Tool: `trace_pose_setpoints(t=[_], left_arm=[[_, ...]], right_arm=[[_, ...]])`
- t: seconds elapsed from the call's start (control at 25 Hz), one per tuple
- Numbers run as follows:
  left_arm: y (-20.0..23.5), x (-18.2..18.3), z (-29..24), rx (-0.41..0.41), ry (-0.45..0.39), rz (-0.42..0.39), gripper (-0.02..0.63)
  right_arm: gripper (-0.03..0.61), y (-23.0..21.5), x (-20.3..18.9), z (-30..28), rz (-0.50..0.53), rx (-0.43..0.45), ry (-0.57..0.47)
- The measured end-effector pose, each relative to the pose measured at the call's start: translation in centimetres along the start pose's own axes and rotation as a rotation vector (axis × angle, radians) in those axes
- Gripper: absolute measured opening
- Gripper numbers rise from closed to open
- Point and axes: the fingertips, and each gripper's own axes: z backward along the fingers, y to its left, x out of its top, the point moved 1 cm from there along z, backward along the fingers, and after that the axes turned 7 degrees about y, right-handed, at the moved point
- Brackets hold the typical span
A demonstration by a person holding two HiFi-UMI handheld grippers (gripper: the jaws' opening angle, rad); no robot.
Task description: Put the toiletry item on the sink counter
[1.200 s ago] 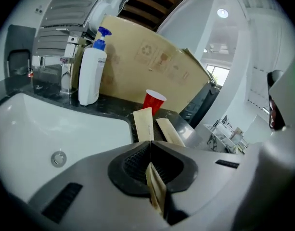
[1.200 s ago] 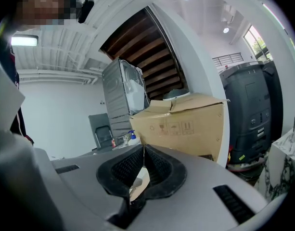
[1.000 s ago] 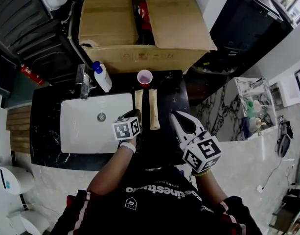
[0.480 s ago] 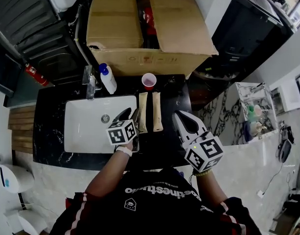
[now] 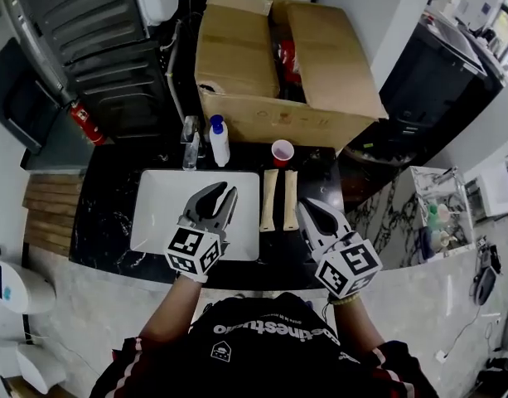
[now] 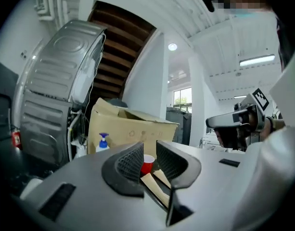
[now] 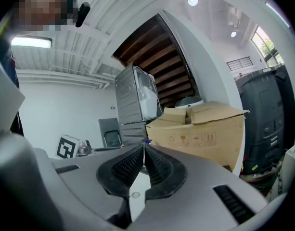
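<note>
Toiletry items (image 5: 270,199), seemingly tubes: on counter (image 5: 108,214) | left tool (image 5: 221,192) closing, empty

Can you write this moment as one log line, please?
left gripper: over sink, jaws closing, nothing between | right gripper: shut, empty | beige tubes: lying on counter beside sink
</note>
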Motion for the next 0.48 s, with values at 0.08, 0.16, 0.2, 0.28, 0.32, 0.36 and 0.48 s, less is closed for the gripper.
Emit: trace_pose_setpoints(t=[0.08,0.16,0.2,0.28,0.32,0.36,0.48], left_arm=[[0.5,0.9,1.7,0.02,-0.023,-0.045,0.071],[0.9,1.8,3.3,0.026,-0.044,-0.066,0.044],[1.1,2.2,4.1,0.018,-0.056,-0.07,0.033],[1.0,2.7,5.4,-0.017,-0.077,-0.068,0.017],[0.7,2.9,6.0,-0.038,-0.083,-0.067,0.015],[0.5,2.9,6.5,-0.057,-0.085,-0.07,0.015],[-0.4,2.9,7.9,-0.098,-0.091,-0.095,0.015]], right_arm=[[0.041,1.4,-0.1,-0.4,0.002,0.012,0.002],[0.041,2.9,0.1,-0.8,0.008,0.02,-0.005],[0.041,3.6,0.2,-0.9,0.013,0.024,-0.012],[0.041,4.7,0.4,-0.9,0.018,0.025,-0.03],[0.041,5.0,0.3,-0.8,0.015,0.021,-0.04],[0.041,5.4,0.2,-0.6,0.013,0.011,-0.048],[0.04,6.4,0.0,0.1,0.034,-0.031,-0.073]])
